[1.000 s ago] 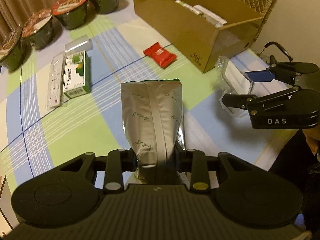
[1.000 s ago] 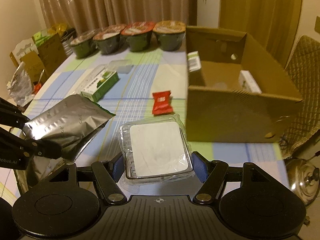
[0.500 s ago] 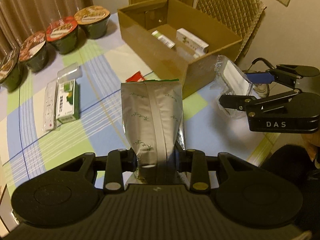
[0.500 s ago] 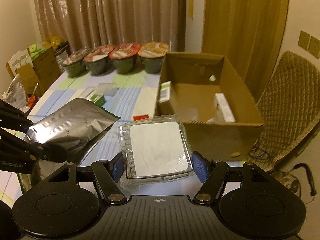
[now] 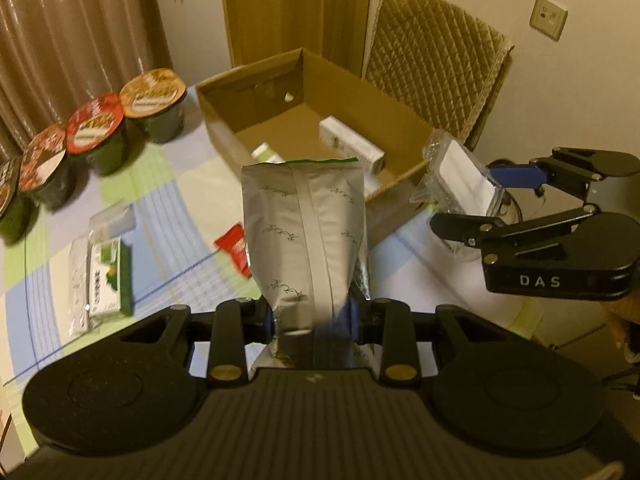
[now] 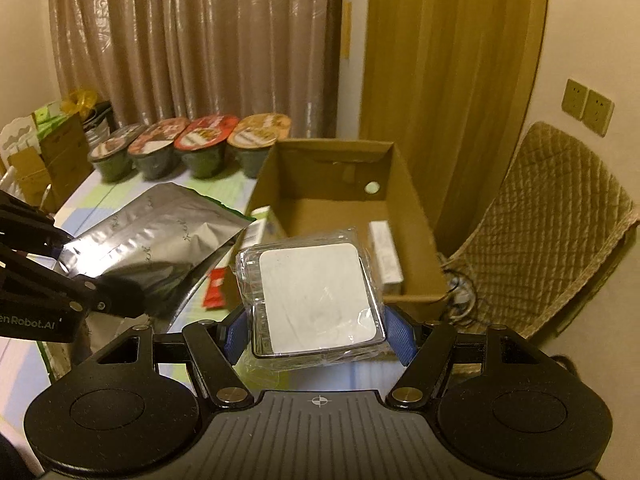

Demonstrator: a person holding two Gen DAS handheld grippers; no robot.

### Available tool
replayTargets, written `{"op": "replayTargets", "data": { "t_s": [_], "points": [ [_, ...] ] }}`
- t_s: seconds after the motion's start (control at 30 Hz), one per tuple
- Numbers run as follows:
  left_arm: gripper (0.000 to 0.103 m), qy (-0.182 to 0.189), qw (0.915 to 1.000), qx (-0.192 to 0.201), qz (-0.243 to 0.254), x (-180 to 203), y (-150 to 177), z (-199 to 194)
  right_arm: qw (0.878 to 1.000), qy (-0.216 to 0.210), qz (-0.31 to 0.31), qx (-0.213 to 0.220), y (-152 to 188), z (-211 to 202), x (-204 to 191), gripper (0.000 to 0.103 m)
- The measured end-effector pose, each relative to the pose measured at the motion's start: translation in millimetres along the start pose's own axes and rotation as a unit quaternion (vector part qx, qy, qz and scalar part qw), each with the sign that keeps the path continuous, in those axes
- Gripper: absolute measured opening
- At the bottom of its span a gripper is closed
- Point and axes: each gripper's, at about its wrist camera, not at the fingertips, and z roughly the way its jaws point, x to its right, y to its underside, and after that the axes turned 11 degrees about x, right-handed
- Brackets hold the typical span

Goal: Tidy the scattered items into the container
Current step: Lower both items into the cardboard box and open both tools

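The left tool (image 5: 314, 312) is clenched on the lower end of a silver foil pouch (image 5: 306, 236), which stands upright between its fingers, the green-edged top reaching in front of the near wall of an open cardboard box (image 5: 256, 92). The right tool (image 6: 316, 332) grips a clear plastic case with a white square insert (image 6: 316, 300), its blue pads (image 6: 396, 332) pressed against both sides of the case. Both items are held in the air above the checked cloth of the desk (image 5: 168, 208), just short of the box.

Inside the box lie a white carton (image 5: 352, 146) along the right side and a smaller green-and-white pack (image 5: 266, 156) against the near left wall. On the desk, a red sachet (image 5: 234, 246) lies just beside the box's near corner, partly hidden behind the pouch. Farther left sit a green packet (image 5: 110, 276) and a clear wrapper (image 5: 112, 220), touching one another.

Four lidded noodle bowls (image 6: 188, 152) line the far edge of the desk before a curtain (image 6: 192, 40). A quilted chair (image 6: 560, 232) stands behind the box, near the wall. From the left camera, the right tool appears at the right, its case tilted toward the box's near right corner.
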Motion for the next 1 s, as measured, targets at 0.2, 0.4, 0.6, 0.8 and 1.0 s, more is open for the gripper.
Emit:
{"op": "replayTargets", "data": {
  "t_s": [0.2,0.4,0.6,0.8,1.0],
  "points": [
    [0.028,0.004,0.9996,0.021,-0.016,10,-27,19,1.000,0.012,0.000,0.009,-19,15,26,0.071],
    [0.028,0.008,0.9987,0.031,-0.040,7,-55,48,1.000,0.017,-0.011,0.013,-34,36,39,0.071],
    [0.028,0.007,0.9969,0.041,-0.066,1,-76,72,1.000,0.023,-0.014,0.008,-41,63,49,0.071],
    [0.028,0.002,0.9941,0.048,-0.097,-7,-91,97,0.999,0.026,-0.019,-0.001,-44,90,56,0.071],
    [0.028,0.001,0.9898,0.051,-0.133,-18,-97,122,0.999,0.036,-0.015,-0.010,-44,109,65,0.071]
  ]
}}
